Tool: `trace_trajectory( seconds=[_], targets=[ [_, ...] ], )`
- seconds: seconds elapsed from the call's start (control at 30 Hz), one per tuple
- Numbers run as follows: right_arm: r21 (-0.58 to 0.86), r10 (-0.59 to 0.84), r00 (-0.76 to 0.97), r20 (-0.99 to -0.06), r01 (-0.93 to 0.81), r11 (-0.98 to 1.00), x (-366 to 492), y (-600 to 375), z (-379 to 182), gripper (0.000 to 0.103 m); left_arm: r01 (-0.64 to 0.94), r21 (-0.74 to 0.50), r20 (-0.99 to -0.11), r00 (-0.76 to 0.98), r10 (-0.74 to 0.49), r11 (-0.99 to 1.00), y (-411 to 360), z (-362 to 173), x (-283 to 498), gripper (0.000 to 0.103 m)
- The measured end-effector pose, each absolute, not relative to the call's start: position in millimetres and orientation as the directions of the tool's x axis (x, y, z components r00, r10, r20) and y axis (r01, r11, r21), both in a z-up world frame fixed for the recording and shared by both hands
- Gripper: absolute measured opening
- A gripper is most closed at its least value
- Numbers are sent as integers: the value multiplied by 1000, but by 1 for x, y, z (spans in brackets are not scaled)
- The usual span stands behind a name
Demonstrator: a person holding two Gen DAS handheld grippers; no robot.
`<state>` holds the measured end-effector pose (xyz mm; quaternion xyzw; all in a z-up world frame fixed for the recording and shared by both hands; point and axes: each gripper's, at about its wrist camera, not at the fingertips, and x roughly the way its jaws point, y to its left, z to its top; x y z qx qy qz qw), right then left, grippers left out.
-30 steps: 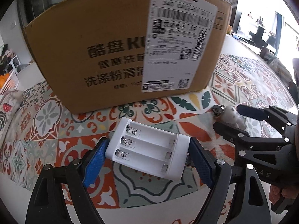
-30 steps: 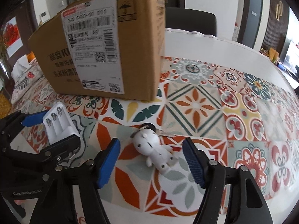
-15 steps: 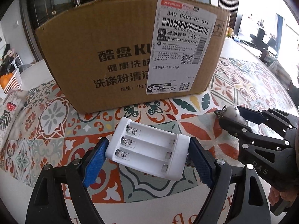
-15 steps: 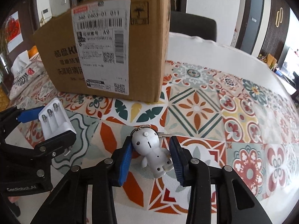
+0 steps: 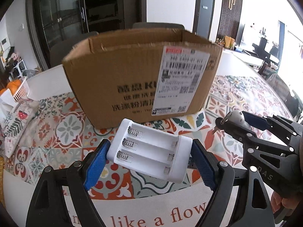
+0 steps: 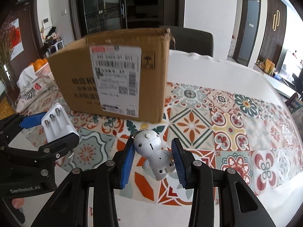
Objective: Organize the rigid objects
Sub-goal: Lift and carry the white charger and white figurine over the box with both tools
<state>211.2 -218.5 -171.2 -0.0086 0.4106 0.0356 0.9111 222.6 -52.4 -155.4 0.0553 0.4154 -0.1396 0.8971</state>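
My left gripper [image 5: 148,158] is shut on a white three-slot battery charger [image 5: 149,154], held above the patterned tablecloth. My right gripper [image 6: 154,156] is shut on a small white robot-figure keychain [image 6: 153,154], its blue pads pressing the figure's sides. Each gripper shows in the other's view: the right gripper [image 5: 236,119] with the figure at the right of the left wrist view, the left gripper [image 6: 51,126] with the charger [image 6: 56,122] at the left of the right wrist view. An open-topped cardboard box [image 5: 144,75] stands just beyond both; its inside is hidden.
The box [image 6: 113,71] sits on a tiled-pattern tablecloth [image 6: 217,124] over a white round table. A white basket of oranges [image 5: 18,89] and a printed pouch [image 5: 17,119] lie at the far left. A dark chair [image 6: 191,41] stands behind the table.
My right gripper closed on the white figure and lifted it off the cloth. Both grippers rose with their objects, so the box's open top rim has come into sight.
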Motion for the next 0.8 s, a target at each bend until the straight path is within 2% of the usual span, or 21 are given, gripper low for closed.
trace_trajectory(
  seconds=[0.8],
  targets=[
    [-3, 70, 784, -617, -91, 996, 182, -197, -64, 39, 243, -31, -681, 705, -198, 970, -30, -63, 206, 86]
  ],
)
